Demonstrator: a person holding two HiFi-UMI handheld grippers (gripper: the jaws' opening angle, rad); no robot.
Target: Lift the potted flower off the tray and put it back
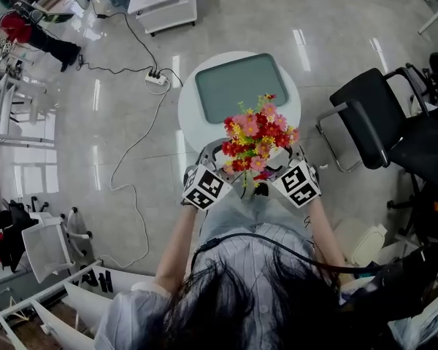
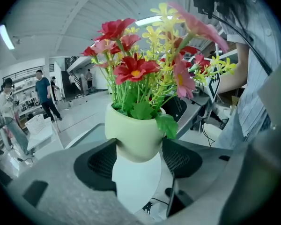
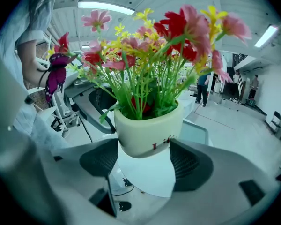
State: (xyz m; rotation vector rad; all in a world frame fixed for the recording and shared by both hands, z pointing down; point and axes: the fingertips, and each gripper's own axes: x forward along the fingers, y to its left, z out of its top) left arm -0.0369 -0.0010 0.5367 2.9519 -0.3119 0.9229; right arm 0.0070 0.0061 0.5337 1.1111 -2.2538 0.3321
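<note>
So there's one pot [image 2: 133,135] here, pale green, stuffed with red, pink and yellow flowers [image 1: 259,141], and it's up in the air with two grippers clamped on it at once. The left gripper [image 2: 136,161] has both its black fingers [image 2: 100,163] pressed against the pot's lower sides, one on each side, with the round bottom hanging just below them. Same deal with the right gripper [image 3: 145,161]: the pot [image 3: 150,130] sits squeezed between its two fingers [image 3: 100,161], and some red lettering on the pot faces that camera, too small to read. One purple butterfly [image 3: 54,76] is stuck among the stems, off to the left of the right gripper's fingers.

From the head view, the left gripper [image 1: 226,165] and right gripper [image 1: 281,168] come in from opposite sides, fingertips pointing toward each other under the bouquet. The one tray [image 1: 241,86], grey-green, lies beyond the fingertips on one round white table [image 1: 186,115], and the pot isn't touching it. It hangs over the table's near edge, on the person's side of the tray.

Further out: one black chair [image 1: 379,115] well off to the right gripper's side, and one power strip [image 1: 157,79] on the floor past the left one. A few people stand far off in both gripper views.
</note>
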